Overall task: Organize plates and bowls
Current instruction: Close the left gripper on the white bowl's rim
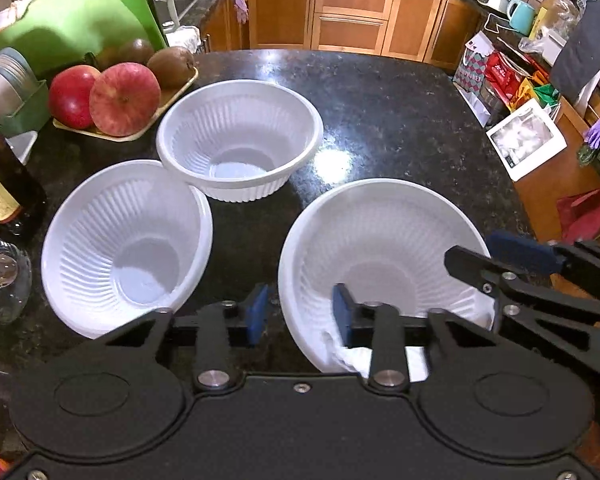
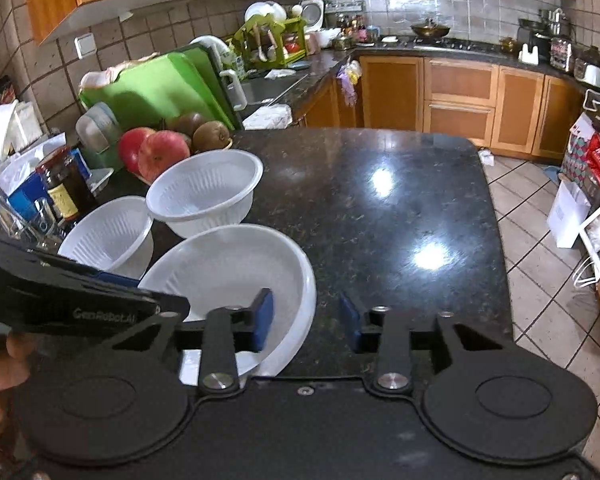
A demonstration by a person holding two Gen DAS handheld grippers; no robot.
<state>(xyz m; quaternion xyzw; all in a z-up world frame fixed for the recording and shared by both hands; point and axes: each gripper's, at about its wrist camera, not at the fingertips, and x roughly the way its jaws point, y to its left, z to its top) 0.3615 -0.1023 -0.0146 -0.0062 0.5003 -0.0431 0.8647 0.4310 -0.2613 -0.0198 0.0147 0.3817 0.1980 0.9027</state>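
Far left clutter: dark glass bottle with a yellow label (image 1: 4,196) and clear round glass vessel (image 1: 0,280), crowded against the counter edge, just beside the left bowl; liable to be knocked by any swing that way.
Left bowl: white ribbed plastic bowl (image 1: 128,248), upright on the black speckled granite counter (image 2: 400,200), empty, held by nothing.
Fruit tray: pale tray of red apples and brown kiwis (image 1: 124,98), behind the bowls, closing off the back left.
Back bowl: second white ribbed plastic bowl (image 1: 240,140), upright, rim touching or slightly overlapping the left bowl's rim; probably a stacking target.
Left gripper (image 1: 300,312): jaws apart, gripping nothing; one blue pad outside the near bowl, the other inside, near-left wall between them, seemingly to steady the thin plastic.
Near bowl: largest-looking white ribbed plastic bowl (image 1: 380,240), closest to both cameras, bracketed on two sides; near edge looks buckled, exact cause unclear.
Right gripper (image 2: 306,320): likewise spread wide, not clamped; left pad over the bowl's inside, right pad over bare granite, right wall in the gap.
Right side: open granite, a free path for lifting; boxes and bags beyond the counter, well apart.
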